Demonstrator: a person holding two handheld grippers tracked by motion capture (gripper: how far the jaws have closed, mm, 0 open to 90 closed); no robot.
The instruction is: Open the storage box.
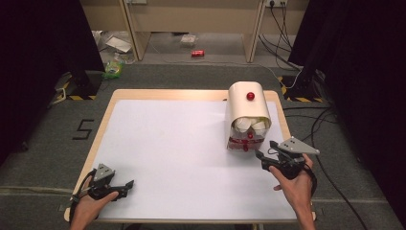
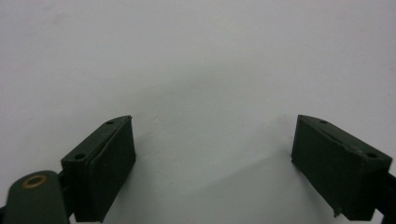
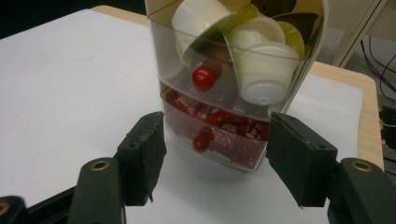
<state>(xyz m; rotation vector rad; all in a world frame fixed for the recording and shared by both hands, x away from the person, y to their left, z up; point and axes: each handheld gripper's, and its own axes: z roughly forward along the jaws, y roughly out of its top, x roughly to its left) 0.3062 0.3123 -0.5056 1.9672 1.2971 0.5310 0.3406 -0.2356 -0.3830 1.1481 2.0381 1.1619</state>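
Holding the right hand-held gripper (image 3: 215, 154) just in front of the dispenser (image 1: 246, 108), we are keeping its jaws released, with nothing between them. The dispenser is standing upright near the far right corner of the surface (image 1: 182, 158). Its upper compartment is carrying white cups (image 3: 264, 70); its lower drawer (image 3: 219, 140), fitted with a red knob (image 3: 201, 143), is carrying red packets. We are resting the left hand-held gripper (image 2: 212, 163) well apart from the dispenser, at the near left, jaws released and empty.
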